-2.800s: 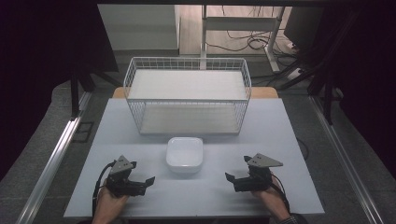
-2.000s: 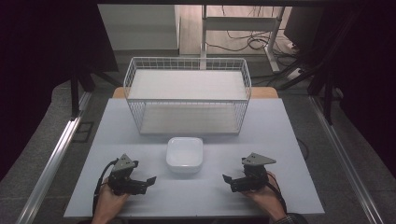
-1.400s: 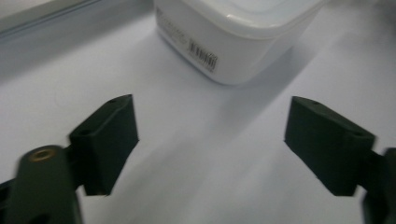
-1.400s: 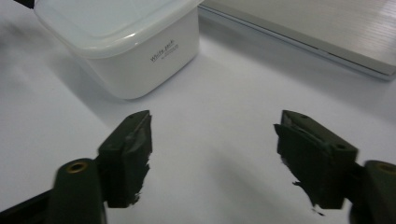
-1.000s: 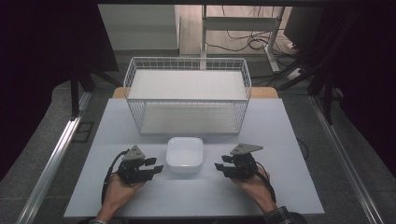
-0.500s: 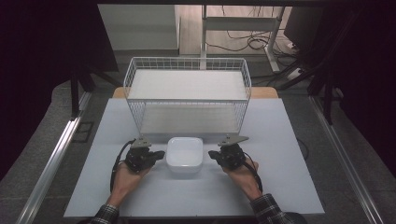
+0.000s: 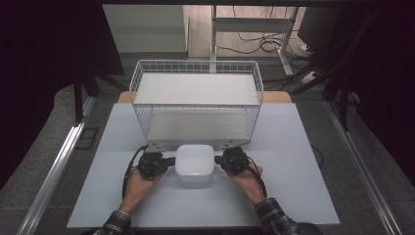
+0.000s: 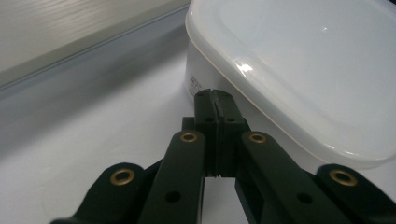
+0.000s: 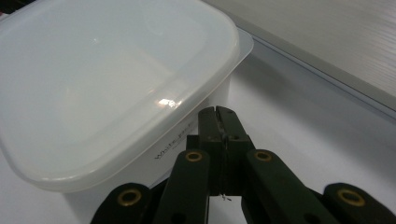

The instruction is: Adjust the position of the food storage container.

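A white square container [image 7: 195,164] with a translucent lid sits on the table just in front of the wire basket. My left gripper [image 7: 169,160] is at its left side, jaws shut with nothing between them. In the left gripper view the shut tips [image 8: 215,95] point at the container's wall [image 8: 198,77] just below the lid's rim. My right gripper [image 7: 219,160] mirrors it at the right side, also shut and empty. Its tips [image 9: 218,112] sit close against the container [image 9: 107,84] under the rim. I cannot tell whether either one touches it.
A white wire basket [image 7: 195,103] stands directly behind the container, its front wall close to both grippers. The pale table [image 7: 303,186] stretches wide to either side and toward the person. Cables trail from both grippers over the hands.
Both hands have slid inward and forward from the table's front corners to the container's two sides. The jaws, slightly apart a second ago, are now shut.
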Motion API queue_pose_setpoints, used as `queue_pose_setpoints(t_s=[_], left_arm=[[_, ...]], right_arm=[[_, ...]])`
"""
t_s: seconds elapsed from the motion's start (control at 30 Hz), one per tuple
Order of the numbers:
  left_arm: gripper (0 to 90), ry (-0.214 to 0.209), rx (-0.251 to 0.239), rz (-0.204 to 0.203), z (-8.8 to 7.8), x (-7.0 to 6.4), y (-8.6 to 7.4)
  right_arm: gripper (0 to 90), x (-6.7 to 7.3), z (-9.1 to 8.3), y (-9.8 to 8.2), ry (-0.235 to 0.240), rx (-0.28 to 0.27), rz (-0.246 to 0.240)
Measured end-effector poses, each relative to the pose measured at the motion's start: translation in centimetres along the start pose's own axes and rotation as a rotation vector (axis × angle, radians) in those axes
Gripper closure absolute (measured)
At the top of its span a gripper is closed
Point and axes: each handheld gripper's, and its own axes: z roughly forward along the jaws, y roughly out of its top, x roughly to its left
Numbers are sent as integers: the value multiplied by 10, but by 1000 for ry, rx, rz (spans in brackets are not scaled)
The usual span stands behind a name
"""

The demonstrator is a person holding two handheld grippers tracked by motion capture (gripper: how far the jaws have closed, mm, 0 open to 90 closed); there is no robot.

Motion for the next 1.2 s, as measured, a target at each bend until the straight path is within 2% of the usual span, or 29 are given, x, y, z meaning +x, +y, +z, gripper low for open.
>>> queue_pose_setpoints(t_s=[0.07,0.37,0.6,0.8,0.97,1.0,1.03,1.07,1.1,1.13,1.2], left_arm=[[900,-3,5,10,-1,-5,-2],[900,-28,12,6,-9,-16,-11],[900,-42,28,15,-19,-27,-20],[900,-52,32,23,-20,-35,-22],[900,-74,33,13,-19,-34,-22],[876,-76,27,12,-20,-33,-22],[876,-54,17,20,-22,-32,-22],[788,-6,7,45,-27,-32,-22],[746,-6,7,45,-27,-32,-22],[746,5,-1,46,-29,-31,-23],[654,10,-12,32,-33,-29,-25]], right_arm=[[893,1,-3,-2,0,5,20],[892,11,-15,-12,18,24,13],[892,24,-24,-19,31,40,-27],[893,28,-31,-25,31,50,-29],[892,27,-34,-27,39,55,-25],[891,26,-37,-27,57,47,-21],[880,26,-37,-27,57,47,-21],[839,25,-42,-29,57,31,-30],[839,25,-42,-29,57,31,-30],[817,26,-44,-30,47,21,-37],[776,24,-50,-34,32,4,-47]])
